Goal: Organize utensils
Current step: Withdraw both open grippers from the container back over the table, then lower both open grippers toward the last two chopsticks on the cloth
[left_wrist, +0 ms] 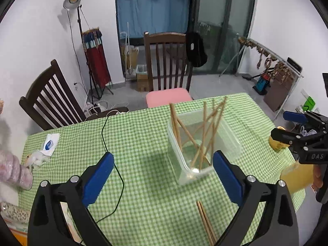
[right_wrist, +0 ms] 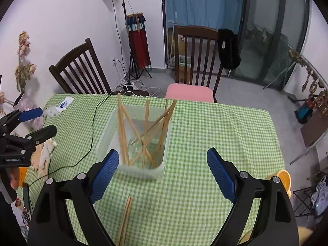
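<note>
A clear plastic container (left_wrist: 229,135) (right_wrist: 106,131) stands on the green checked tablecloth and holds several wooden chopsticks (left_wrist: 205,131) (right_wrist: 146,131) leaning at angles. A pair of loose chopsticks (left_wrist: 206,223) (right_wrist: 125,221) lies flat on the cloth in front of the container. My left gripper (left_wrist: 163,181) is open and empty, above the cloth just left of the container; it also shows at the left of the right wrist view (right_wrist: 39,121). My right gripper (right_wrist: 163,173) is open and empty, near the container's right side; it shows at the right of the left wrist view (left_wrist: 287,127).
A thin black cable (left_wrist: 117,168) (right_wrist: 92,139) runs across the cloth. A paper packet (left_wrist: 50,143) (right_wrist: 65,103) and crumpled tissue (left_wrist: 38,156) lie at the far left. A yellow cup (right_wrist: 284,179) (left_wrist: 276,141) stands at the right edge. Two wooden chairs (left_wrist: 167,61) stand behind the table.
</note>
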